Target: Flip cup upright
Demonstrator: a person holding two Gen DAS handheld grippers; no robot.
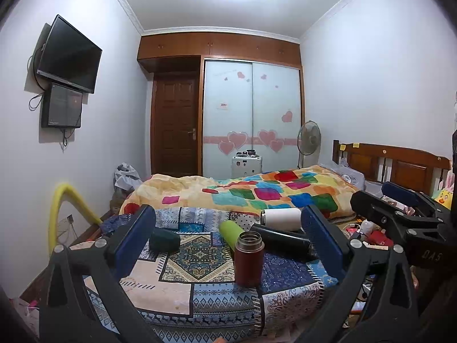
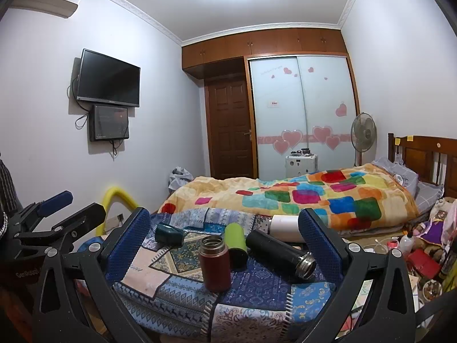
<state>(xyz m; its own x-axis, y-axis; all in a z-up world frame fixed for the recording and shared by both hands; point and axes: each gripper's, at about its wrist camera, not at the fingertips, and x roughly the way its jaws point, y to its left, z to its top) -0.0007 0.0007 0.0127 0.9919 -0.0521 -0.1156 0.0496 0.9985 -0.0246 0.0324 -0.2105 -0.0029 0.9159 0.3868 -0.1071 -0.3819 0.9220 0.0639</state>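
Observation:
A dark red flask (image 1: pixel 248 260) stands upright with its mouth open on a patterned cloth (image 1: pixel 182 283); it also shows in the right wrist view (image 2: pixel 214 263). Behind it lie a black flask (image 1: pixel 281 241) (image 2: pixel 281 253), a green cup (image 1: pixel 230 230) (image 2: pixel 235 241), a white flask (image 1: pixel 281 218) (image 2: pixel 284 225) and a dark teal cup (image 1: pixel 165 239) (image 2: pixel 168 233), all on their sides. My left gripper (image 1: pixel 232 245) is open and empty, back from the red flask. My right gripper (image 2: pixel 225 245) is open and empty too, also held back.
The cloth covers a low surface in front of a bed with a colourful blanket (image 1: pixel 257 191). A yellow foam tube (image 1: pixel 61 214) stands at the left. Clutter lies on the floor at the right (image 2: pixel 420 257). The right gripper shows at the right edge of the left view (image 1: pixel 400 217).

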